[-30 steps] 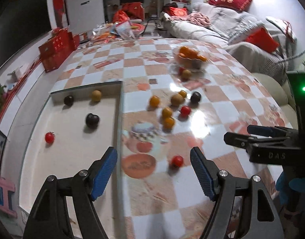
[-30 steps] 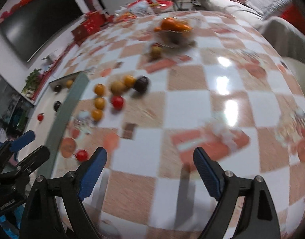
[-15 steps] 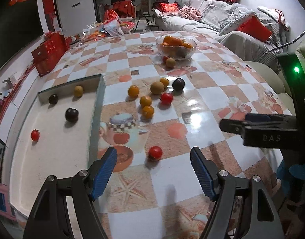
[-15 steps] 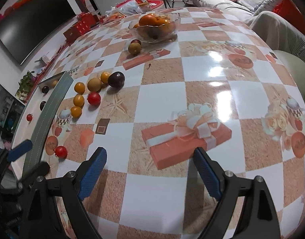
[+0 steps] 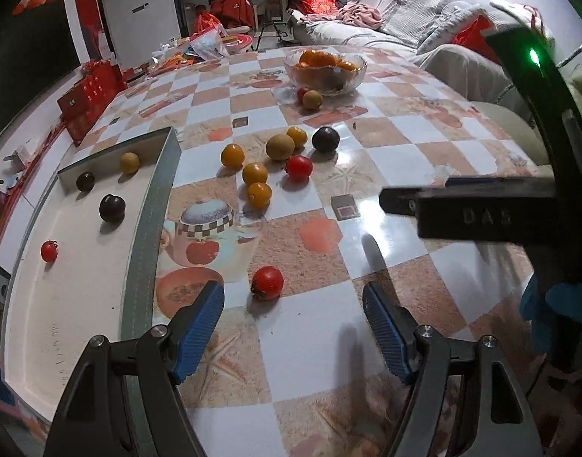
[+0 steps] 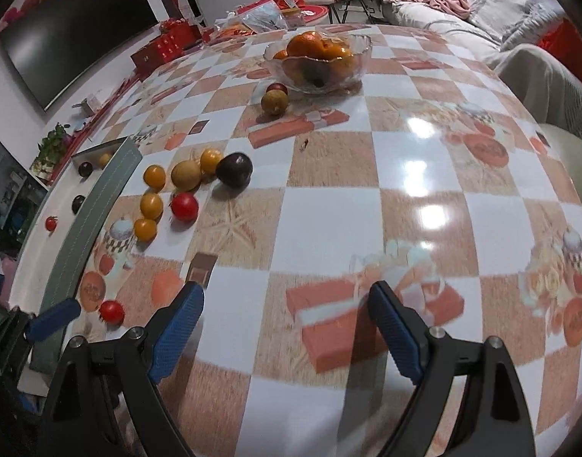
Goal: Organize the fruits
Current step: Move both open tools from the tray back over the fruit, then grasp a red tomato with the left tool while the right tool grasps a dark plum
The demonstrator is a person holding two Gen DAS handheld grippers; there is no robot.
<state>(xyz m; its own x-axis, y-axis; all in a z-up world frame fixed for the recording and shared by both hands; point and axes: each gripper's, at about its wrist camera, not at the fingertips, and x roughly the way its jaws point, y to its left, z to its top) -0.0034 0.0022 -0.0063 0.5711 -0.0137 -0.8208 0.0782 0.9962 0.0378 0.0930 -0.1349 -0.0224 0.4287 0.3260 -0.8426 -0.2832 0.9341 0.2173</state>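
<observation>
A: Checkered tablecloth (image 5: pixel 397 129) fills both views, with a sofa (image 5: pixel 405 26) at upper right. Where's the fruit?

B: A lone red tomato (image 5: pixel 267 282) lies low in the left wrist view, just ahead of the left gripper (image 5: pixel 292 323), whose fingers are spread and empty. More fruits cluster mid-frame around a dark plum (image 5: pixel 325 139); others sit in the tray (image 5: pixel 153 205) at left, oranges in the glass bowl (image 5: pixel 325 69) up top.

A: Right gripper (image 6: pixel 287 333)?

B: Fingers wide apart, holding nothing

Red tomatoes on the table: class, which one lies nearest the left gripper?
The lone red tomato, just ahead of the open left gripper. The other red tomato sits farther off, among the orange fruits.
</observation>
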